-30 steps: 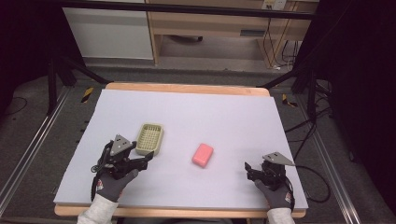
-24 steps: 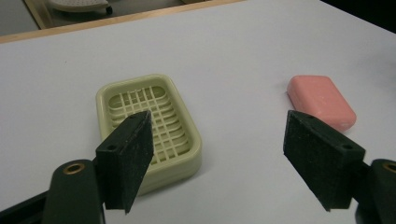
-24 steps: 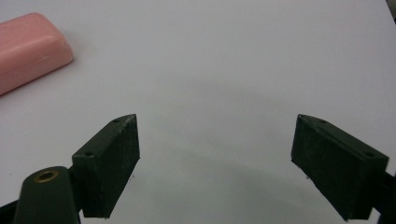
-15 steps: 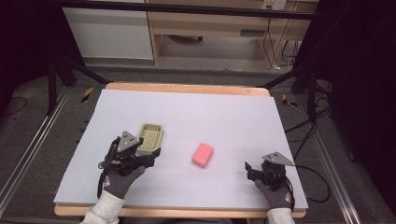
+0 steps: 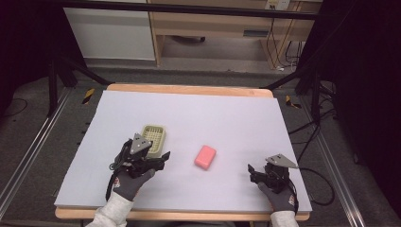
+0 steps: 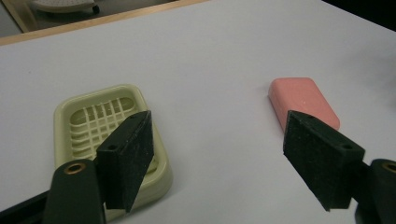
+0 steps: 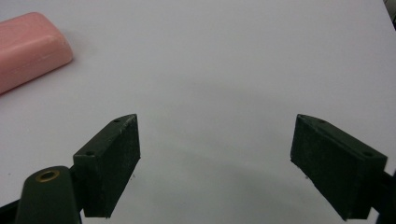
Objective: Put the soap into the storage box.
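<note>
- I'm working in what looks like a lab or recording studio.
- My table (image 5: 189,101) is a wooden board under a pale sheet, ringed by black stand legs (image 5: 56,78) and floor rails (image 5: 28,156).
- Loose cables (image 5: 276,45) hang by a wooden bench (image 5: 213,23); dark curtains (image 5: 369,71) close both sides.

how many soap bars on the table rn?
1. The pink soap bar lies flat on the table near the middle, right of the empty soap dish, apart from it. The left gripper and right gripper are both open, holding nothing.
</note>
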A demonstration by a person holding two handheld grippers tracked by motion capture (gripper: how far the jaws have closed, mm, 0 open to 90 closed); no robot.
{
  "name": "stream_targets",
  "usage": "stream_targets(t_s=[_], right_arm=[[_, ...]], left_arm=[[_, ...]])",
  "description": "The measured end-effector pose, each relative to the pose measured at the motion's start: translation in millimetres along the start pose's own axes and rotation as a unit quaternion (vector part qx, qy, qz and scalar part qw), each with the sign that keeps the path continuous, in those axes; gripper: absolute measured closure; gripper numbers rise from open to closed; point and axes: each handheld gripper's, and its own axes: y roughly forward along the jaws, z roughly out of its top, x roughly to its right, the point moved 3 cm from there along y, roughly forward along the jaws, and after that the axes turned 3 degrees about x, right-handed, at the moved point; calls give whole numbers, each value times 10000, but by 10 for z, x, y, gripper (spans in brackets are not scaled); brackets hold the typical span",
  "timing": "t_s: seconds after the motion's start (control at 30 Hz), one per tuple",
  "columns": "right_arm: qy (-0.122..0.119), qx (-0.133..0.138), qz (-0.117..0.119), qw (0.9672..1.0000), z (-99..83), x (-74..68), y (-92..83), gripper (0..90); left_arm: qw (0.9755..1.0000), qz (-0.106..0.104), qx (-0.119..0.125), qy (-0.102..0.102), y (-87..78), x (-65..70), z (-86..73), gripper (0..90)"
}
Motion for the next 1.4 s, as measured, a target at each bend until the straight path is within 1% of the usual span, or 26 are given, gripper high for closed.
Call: stream_targets(t_s=[0.23, 0.43, 0.5, 0.57, 0.6, 0.8, 0.87, 1.03, 1.17, 1.3, 1.4], right_arm=[[9, 9, 3, 10000, 0, -2, 1, 159], [28, 9, -2, 10000, -1, -2, 1, 159], [12, 14, -9, 10000, -1, 0, 1, 159], [29, 7, 2, 10000, -1, -2, 0, 159], [29, 8, 2, 10000, -1, -2, 1, 159], [38, 9, 5, 10000, -2, -3, 0, 159], [38, 8, 5, 10000, -2, -2, 1, 159], [30, 3, 4, 10000, -4, -4, 4, 158], [34, 6, 4, 10000, -4, -3, 4, 159], [23, 2, 9, 10000, -5, -6, 6, 159], [27, 1, 10, 10000, -5, -5, 6, 159]], left_arm=[[10000, -58, -44, 31, 56, 54, 22, 240], [9999, -131, -43, 62, 123, 130, 67, 239], [9998, -159, -69, 110, 148, 161, 77, 239], [9998, -176, -55, 99, 172, 189, 88, 238], [9997, -191, -76, 135, 179, 198, 93, 238], [9995, -239, -105, 185, 249, 270, 117, 239], [9994, -246, -117, 203, 258, 276, 118, 238], [9991, -266, -192, 264, 339, 320, 123, 238], [9991, -288, -187, 254, 392, 357, 132, 238], [9986, -314, -251, 338, 447, 402, 147, 235], [9984, -329, -269, 364, 479, 431, 154, 231]])
